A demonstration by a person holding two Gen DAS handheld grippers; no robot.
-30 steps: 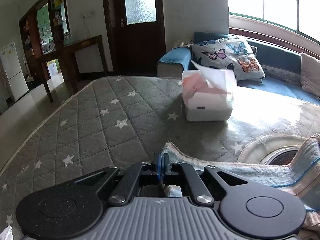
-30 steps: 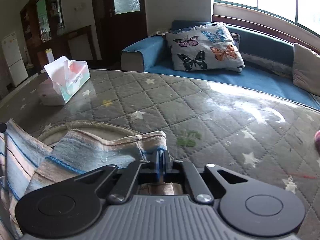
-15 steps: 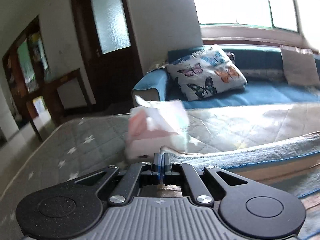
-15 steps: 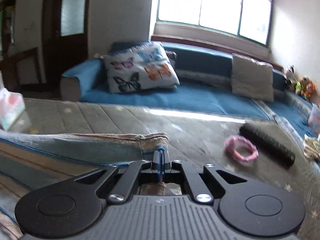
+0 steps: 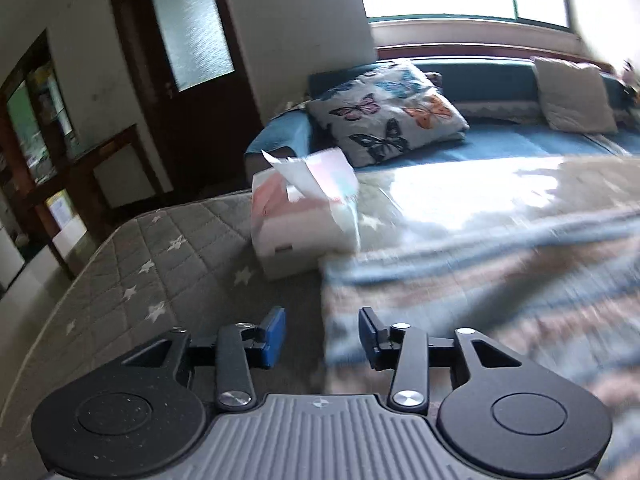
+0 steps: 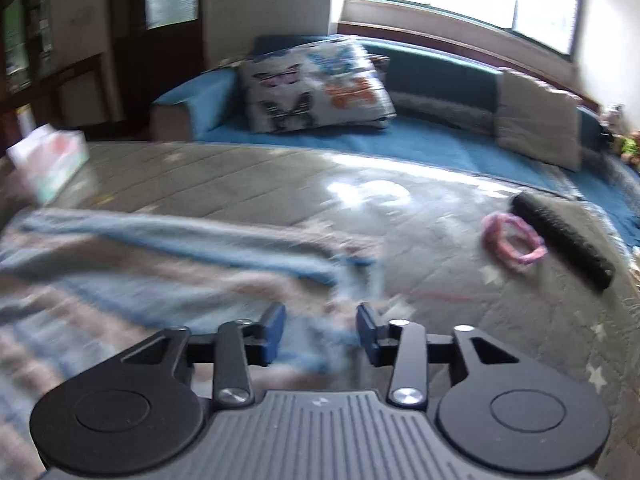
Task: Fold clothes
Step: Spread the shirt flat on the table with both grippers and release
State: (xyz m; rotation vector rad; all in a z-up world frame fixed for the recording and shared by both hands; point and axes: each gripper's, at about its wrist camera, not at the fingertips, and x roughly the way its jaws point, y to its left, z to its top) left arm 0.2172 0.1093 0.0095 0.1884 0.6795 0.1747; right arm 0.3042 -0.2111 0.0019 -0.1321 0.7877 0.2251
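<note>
Two grippers we hold low and level over the star-quilted bed [image 5: 168, 264], where the striped cloth [image 5: 480, 288] lies flat and blurred beside the tissue box [image 5: 304, 220]: left gripper [image 5: 322, 334] and right gripper [image 6: 320, 332] both with jaws spread, gripping nothing.

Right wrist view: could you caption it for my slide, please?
Open right gripper above striped cloth on quilted mattress.

Star-quilted mattress [image 5: 168, 248]; blurred, perhaps striped, cloth [image 5: 480, 292]
</note>
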